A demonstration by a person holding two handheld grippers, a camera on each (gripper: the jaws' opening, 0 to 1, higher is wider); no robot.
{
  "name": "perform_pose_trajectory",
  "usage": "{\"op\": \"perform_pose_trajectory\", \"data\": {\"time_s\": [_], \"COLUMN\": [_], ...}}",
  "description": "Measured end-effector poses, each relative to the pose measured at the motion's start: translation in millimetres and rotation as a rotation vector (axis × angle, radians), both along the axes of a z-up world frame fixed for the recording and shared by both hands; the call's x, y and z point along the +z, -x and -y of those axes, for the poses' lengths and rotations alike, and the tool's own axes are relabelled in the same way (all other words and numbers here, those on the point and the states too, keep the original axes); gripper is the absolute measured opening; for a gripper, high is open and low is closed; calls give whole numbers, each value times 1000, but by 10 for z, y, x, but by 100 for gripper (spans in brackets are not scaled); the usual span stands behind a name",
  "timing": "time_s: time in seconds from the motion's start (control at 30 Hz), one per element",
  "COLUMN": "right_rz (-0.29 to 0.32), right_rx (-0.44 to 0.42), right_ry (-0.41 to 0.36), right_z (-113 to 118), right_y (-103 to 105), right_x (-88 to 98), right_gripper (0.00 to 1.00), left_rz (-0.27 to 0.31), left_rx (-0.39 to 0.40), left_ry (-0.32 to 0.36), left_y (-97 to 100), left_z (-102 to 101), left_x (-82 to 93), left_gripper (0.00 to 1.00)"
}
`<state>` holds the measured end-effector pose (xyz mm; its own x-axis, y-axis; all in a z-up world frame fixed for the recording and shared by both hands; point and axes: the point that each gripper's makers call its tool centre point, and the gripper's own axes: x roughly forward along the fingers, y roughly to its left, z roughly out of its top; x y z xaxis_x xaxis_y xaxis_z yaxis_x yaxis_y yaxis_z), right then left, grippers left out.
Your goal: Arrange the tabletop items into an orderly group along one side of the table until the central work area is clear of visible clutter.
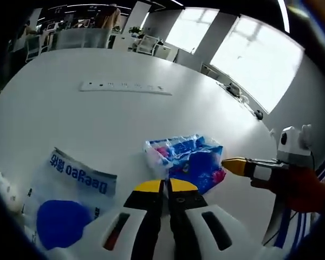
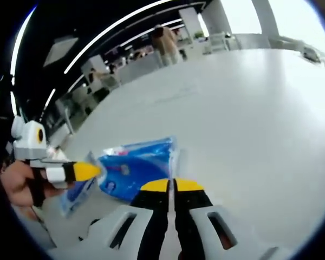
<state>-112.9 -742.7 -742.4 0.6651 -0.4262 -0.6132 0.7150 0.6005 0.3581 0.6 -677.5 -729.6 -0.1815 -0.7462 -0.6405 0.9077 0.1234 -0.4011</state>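
1. Left claw (image 1: 166, 185): jaws pressed together, nothing between them, tips just short of the blue tissue pack (image 1: 190, 158) on the white table (image 1: 97, 119).
2. Right claw (image 2: 172, 184): jaws also closed on nothing, tips near the same pack's edge, seen in the right gripper view as a blue wrapper (image 2: 134, 167) lying flat.
3. In the left gripper view the right claw comes in from the right with its yellow tip at the pack's right edge; contact likely, can't confirm.
4. In the right gripper view the left claw's yellow tip sits at the pack's left end, held by a hand (image 2: 19, 184).
5. Other items: clear plastic bag (image 1: 65, 200) with blue print, near left of the pack; white power strip (image 1: 124, 87) well apart, further up the table.
6. Step judged: moving the pack toward one side. Neither claw has a grip, so either open one claw and pinch the wrapper edge, or push with both closed tips.
7. If pushing: keep tips low and level; the soft pack may rotate or slip off a single tip.
8. Group it beside the bag, not on top.
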Motion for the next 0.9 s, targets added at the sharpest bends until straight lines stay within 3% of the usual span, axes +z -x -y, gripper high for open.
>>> {"op": "perform_pose_trajectory", "data": {"time_s": [0.17, 0.3, 0.9], "right_rz": [-3, -10, 7], "right_rx": [-12, -22, -55], "right_ry": [-16, -25, 4], "right_z": [-38, -46, -22], "right_y": [31, 68, 194], "right_x": [-45, -74, 98], "right_gripper": [4, 7, 8], "left_rz": [20, -22, 54], "left_rx": [-11, -8, -33], "left_ry": [-15, -37, -22], "left_y": [-7, 26, -104], "left_z": [-60, -79, -411], "left_x": [-29, -57, 90], "left_gripper": [3, 11, 9]}}
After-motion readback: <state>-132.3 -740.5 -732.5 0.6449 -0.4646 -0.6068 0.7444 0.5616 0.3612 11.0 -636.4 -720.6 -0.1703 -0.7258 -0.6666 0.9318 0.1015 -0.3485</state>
